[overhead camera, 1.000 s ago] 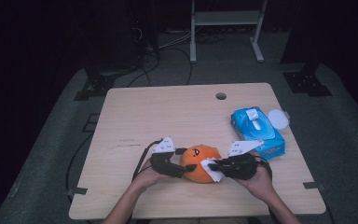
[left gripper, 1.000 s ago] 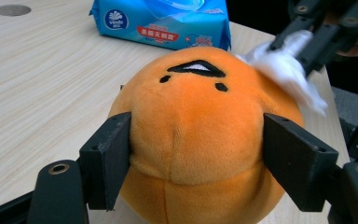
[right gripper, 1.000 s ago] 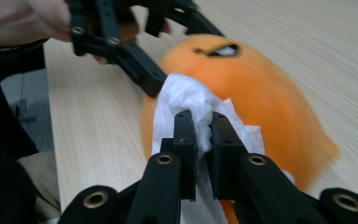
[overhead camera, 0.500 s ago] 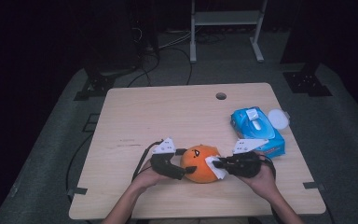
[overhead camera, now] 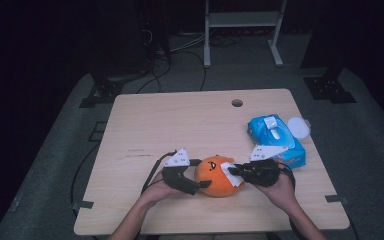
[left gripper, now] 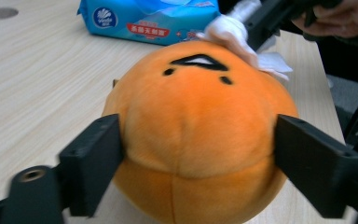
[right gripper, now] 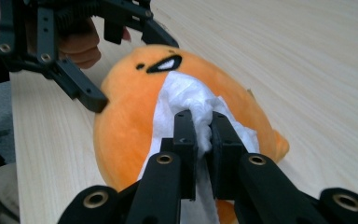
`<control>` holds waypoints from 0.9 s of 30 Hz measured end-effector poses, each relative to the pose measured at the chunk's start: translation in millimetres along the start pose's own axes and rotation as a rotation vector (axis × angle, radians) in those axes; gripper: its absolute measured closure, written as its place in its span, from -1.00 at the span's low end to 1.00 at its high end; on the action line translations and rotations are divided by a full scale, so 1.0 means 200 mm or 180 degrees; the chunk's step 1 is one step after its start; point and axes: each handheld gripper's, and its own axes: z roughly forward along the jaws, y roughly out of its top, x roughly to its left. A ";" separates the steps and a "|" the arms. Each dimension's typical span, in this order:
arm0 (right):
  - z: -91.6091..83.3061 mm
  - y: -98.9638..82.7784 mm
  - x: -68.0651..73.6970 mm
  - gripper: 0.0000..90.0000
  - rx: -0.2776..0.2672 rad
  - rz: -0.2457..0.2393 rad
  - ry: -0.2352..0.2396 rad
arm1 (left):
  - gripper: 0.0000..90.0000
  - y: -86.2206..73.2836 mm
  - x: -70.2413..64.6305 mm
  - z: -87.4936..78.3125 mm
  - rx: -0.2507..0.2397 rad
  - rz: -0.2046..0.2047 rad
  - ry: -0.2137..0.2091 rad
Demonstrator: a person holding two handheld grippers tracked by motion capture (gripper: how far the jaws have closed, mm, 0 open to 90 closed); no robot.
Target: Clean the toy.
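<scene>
A dark room is seen around a light wooden table (overhead camera: 180,125) on grey floor, cables trailing behind it. One table, one round hole (overhead camera: 237,103) near its far edge. One orange plush (overhead camera: 219,176), one white wipe (overhead camera: 233,175), one blue wipe pack (overhead camera: 276,139) with one white lid (overhead camera: 298,126) flipped open beside it. Two grippers, two hands.

The plush is placed near the table's front edge, slightly right of centre, between the two grippers. It is round, soft, bright orange, with a seam down the lower middle; a black face is stitched on top, two small dots and one angled mouth with white inside. In the left gripper view the face (left gripper: 198,63) is turned away toward the pack (left gripper: 144,21).

The left gripper (overhead camera: 197,175) is set around the plush from the left. Its jaws have just been opening; both are seen at the plush's sides, wide apart, right at the fabric, with little or no squeeze visible. Whether the pads still touch cannot be told for sure.

The right gripper (overhead camera: 236,171) is closed tight on the wipe, which is bunched between its jaws and pressed against the plush's upper right side. In the right gripper view the wipe (right gripper: 186,105) is draped down the plush (right gripper: 130,126) just below the face.

The pack is lying at the right edge, just behind the right hand (overhead camera: 280,187).
</scene>
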 end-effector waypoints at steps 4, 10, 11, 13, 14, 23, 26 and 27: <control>0.00 -0.01 0.02 0.82 0.0048 -0.0010 0.0035 | -0.69 -0.02 0.01 0.01 0.0002 -0.0146 -0.0076; 0.02 0.03 0.11 0.82 0.0072 -0.0179 0.0178 | -0.49 0.00 -0.03 0.01 0.0088 0.0220 -0.0040; 0.03 0.05 0.11 0.82 0.0063 -0.0211 0.0168 | -0.48 0.00 -0.03 0.01 0.0094 0.0239 -0.0039; 0.02 0.06 0.10 0.82 0.0009 -0.0204 0.0147 | -0.47 0.00 -0.04 0.01 0.0095 0.0293 -0.0044; 0.02 0.07 0.09 0.83 -0.0012 -0.0193 0.0120 | -0.47 0.00 -0.04 0.01 0.0096 0.0319 -0.0052; 0.00 0.00 0.03 0.82 0.0026 -0.0027 0.0088 | -0.72 0.00 -0.01 0.02 -0.0069 -0.0177 -0.0176; 0.00 0.00 0.09 0.82 0.0058 -0.0102 0.0152 | -0.56 0.00 -0.03 0.03 -0.0058 -0.0046 -0.0135; 0.01 0.01 0.11 0.82 0.0065 -0.0146 0.0148 | -0.52 0.00 -0.03 0.03 -0.0047 0.0011 -0.0108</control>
